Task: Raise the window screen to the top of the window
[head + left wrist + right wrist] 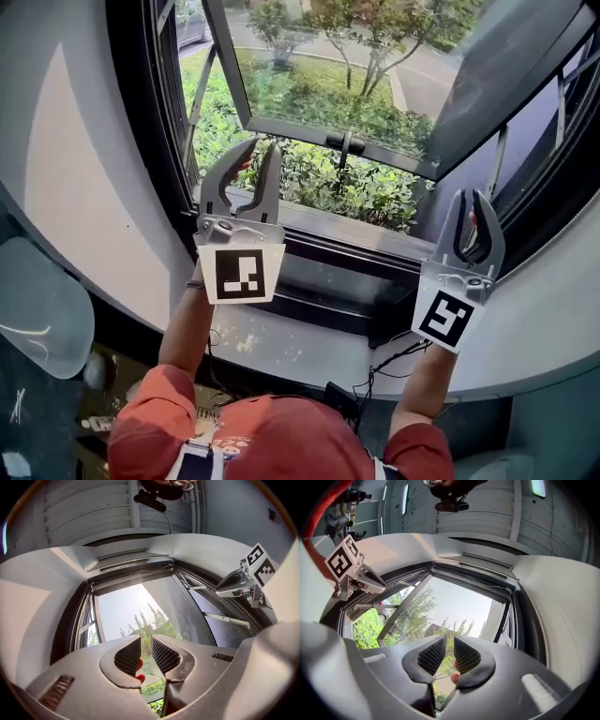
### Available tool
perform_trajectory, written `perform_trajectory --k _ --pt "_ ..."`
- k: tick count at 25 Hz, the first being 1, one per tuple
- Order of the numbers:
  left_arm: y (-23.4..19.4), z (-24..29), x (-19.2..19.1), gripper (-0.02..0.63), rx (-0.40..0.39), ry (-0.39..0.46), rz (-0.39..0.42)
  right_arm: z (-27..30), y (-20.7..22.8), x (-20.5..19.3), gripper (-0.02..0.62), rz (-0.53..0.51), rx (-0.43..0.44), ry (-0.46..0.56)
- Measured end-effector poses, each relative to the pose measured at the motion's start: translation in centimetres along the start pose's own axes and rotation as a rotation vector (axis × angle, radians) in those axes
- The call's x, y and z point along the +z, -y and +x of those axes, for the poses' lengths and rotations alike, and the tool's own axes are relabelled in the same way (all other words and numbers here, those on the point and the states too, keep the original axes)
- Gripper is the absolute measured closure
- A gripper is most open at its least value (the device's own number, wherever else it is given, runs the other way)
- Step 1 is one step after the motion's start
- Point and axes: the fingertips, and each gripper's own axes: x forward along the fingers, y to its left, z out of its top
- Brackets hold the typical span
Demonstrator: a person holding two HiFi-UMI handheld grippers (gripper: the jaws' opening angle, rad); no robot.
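Window screen [131,577]: we read it as pale bar along top edge of opening [126,611], tucked under housing [133,562]; mesh itself we cannot make out. Below bar, opening gives free view to garden. Beyond it, glass sash [328,94] swung outward, lower edge past sill [356,239]. Our left tool [260,148] over sill at left side of opening, jaws slightly spread, pinching nothing. Our right tool [472,199] at right side, same narrow gap, empty. Tools well apart, open room between.
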Motion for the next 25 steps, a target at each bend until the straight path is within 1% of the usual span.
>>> perform_trajectory --k 4,7,10,14,16,19,23,25 --pt "1.2 -2.5 -3.3 0.551 -0.006 -0.068 -0.063 -3.1 -2.6 -2.1 0.534 0.089 0.02 -0.024" --pt "2.6 -4.4 -5.4 0.551 -0.002 -0.106 -0.117 -5.5 -4.4 -4.3 0.534 0.16 0.033 -0.069" --pt "4.1 -6.3 -7.2 0.551 -0.01 -0.136 -0.174 -8.2 -6.2 -7.5 0.534 0.234 0.047 -0.158" --pt "6.2 -8.9 -10.8 0.551 -0.047 -0.213 -0.219 -11.1 -8.7 -11.1 0.534 0.309 0.085 -0.271" --pt "6.9 -10.1 -12.6 0.551 -0.049 -0.258 -0.232 -11.9 -9.7 -11.8 0.534 0.344 0.097 -0.295" --pt "7.6 -11.7 -14.5 0.551 -0.046 -0.319 -0.272 -12.8 -11.2 -12.4 0.534 0.388 0.113 -0.31" --pt "8.3 -13.3 -16.0 0.551 -0.032 -0.362 -0.294 -13.9 -13.0 -13.2 0.534 0.437 0.137 -0.345" --pt "8.7 -14.1 -16.5 0.552 -0.041 -0.379 -0.285 -14.3 -13.8 -13.4 0.534 0.451 0.149 -0.358"
